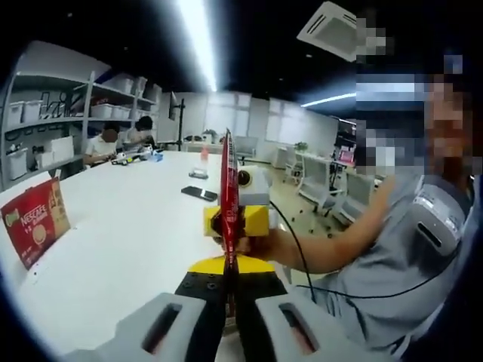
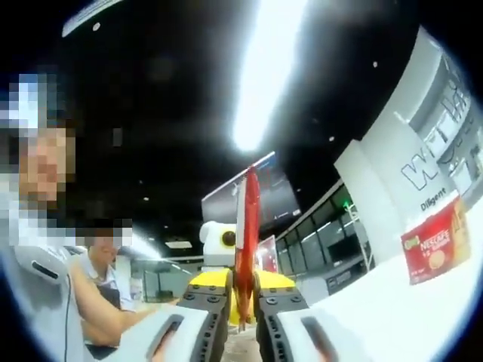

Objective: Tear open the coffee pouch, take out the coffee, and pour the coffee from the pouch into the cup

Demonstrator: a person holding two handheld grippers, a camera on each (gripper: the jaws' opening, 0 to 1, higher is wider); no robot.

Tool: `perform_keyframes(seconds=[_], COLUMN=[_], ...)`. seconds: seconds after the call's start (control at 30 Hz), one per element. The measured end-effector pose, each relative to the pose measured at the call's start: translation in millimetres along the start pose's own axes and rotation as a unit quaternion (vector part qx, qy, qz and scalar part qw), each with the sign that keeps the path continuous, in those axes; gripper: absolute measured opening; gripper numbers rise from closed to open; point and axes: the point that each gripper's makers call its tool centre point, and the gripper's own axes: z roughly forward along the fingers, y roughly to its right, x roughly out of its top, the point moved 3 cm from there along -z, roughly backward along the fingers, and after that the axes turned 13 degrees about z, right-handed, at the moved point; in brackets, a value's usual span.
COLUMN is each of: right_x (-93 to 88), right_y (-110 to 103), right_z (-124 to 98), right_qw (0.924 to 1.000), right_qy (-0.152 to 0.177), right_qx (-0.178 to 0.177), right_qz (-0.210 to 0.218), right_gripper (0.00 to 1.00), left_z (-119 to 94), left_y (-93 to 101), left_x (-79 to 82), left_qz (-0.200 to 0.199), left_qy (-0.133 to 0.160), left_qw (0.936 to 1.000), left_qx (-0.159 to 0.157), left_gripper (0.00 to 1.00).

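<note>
Between the left gripper's [image 1: 229, 298] jaws stands the red coffee pouch [image 1: 229, 188], a slim stick sachet seen edge-on, its long axis running straight up and away from the jaws. The jaws are clamped on its lower end. Just beyond them, the right gripper [image 1: 235, 220], with its yellow tips, pinches the same pouch a little higher, so the two grips sit one ahead of the other along the stick with a short stretch between them.

In the right gripper view the same holds from the other side: the right gripper's [image 2: 243, 298] jaws are closed on the coffee pouch [image 2: 246, 226], which rises upright from between them, and the left gripper's yellow tips show close behind.

The tear, as I judge it, depends on this: both grips lie on one line along the pouch, so the pull must go across that axis, one hand twisting away from the other.

Off to the left of the left jaws, well apart, a red Nescafé box [image 1: 35, 219] stands on the white worktop [image 1: 128, 241].
</note>
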Motion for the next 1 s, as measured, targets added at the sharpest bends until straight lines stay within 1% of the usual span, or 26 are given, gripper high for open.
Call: perform_keyframes(seconds=[0.1,0.13,0.23,0.27,0.4,0.5,0.63,0.73,1.0], right_x=[-1.8,-0.8,-1.3,-2.8,-2.8,-2.8,0.4,1.3,-4.2], right_y=[-1.8,-0.6,1.3,2.3,3.6,3.9,3.8,3.8,-4.1], right_z=[0.8,2.0,4.0,4.1,2.5,1.8,-0.2,-1.2,1.8], right_qw=[1.0000,1.0000,0.9998,0.9999,0.9997,0.9995,0.9993,0.9993,0.9994], right_qy=[-0.001,0.005,0.005,-0.001,-0.003,-0.002,0.007,0.005,-0.016], right_qx=[0.002,0.001,-0.003,-0.006,-0.022,-0.030,-0.035,-0.035,-0.031], right_qz=[0.003,-0.007,-0.019,-0.015,0.005,0.008,0.010,0.011,-0.004], right_gripper=[0.10,0.11,0.11,0.10,0.09,0.08,0.07,0.07,0.06], left_z=[-1.3,-2.0,-2.2,-2.0,-0.7,1.6,4.1,3.5,2.3], left_y=[0.8,0.4,-0.6,-0.3,-1.0,-1.9,-2.7,-3.9,-1.2], left_x=[-0.2,0.3,2.0,1.9,0.3,1.3,4.9,5.2,6.3], left_qz=[0.002,0.002,-0.003,-0.004,-0.004,-0.005,0.013,0.019,0.019], left_qy=[-0.002,-0.002,0.003,0.003,0.003,0.000,-0.006,-0.011,-0.025], left_qw=[1.0000,1.0000,1.0000,1.0000,1.0000,1.0000,0.9998,0.9995,0.9995], left_qx=[0.001,0.003,0.004,0.003,0.004,0.007,0.016,0.021,0.005], left_gripper=[0.04,0.04,0.04,0.04,0.04,0.05,0.06,0.07,0.06])
